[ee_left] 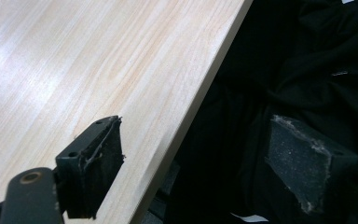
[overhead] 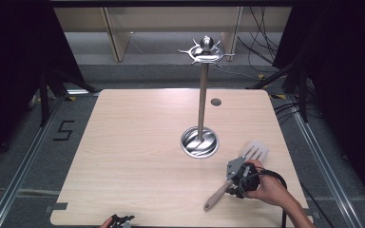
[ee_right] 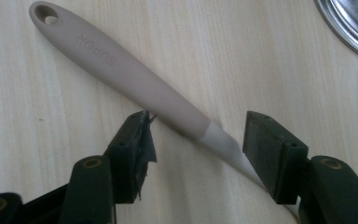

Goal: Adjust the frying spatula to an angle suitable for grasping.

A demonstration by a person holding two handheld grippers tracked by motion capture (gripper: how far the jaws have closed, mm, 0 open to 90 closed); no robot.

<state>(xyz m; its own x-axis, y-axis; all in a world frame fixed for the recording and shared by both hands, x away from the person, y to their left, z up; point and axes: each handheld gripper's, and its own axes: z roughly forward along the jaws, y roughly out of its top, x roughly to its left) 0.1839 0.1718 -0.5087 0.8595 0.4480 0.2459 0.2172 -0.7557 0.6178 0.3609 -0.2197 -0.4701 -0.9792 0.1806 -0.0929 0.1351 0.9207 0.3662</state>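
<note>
Jaws of the left gripper (ee_left: 196,172) stand wide apart with nothing between them, one black pad over the near edge of the pale wood-grain table (ee_left: 74,60) and the other hanging past that edge over dark cloth; in the high view this gripper (overhead: 122,221) sits at the bottom rim of the table, well away from everything else. Farther in, toward the right near corner, the person's right hand (overhead: 266,187) carries the right gripper (overhead: 237,176), which is lowered over a beige slotted spatula with a rounded plastic handle (overhead: 217,195). In the right gripper view the spatula (ee_right: 130,74) lies flat on the wood, its handle running diagonally with the hanging hole at the far end, and the neck where the handle narrows passes between the two black jaws; the jaws straddle it with a clear gap on each side, so the right gripper (ee_right: 198,140) is unclenched and grips nothing. The spatula's pale slotted blade (overhead: 255,151) pokes out beyond the gripper, pointing away from the person. Just beyond it, near the middle of the table, stands a shiny steel utensil stand (overhead: 200,109) with a round dished base, a tall upright pole and a ring of hooks at the top. A small dark round disc (overhead: 216,101) is set in the tabletop farther back, near the far edge.
</note>
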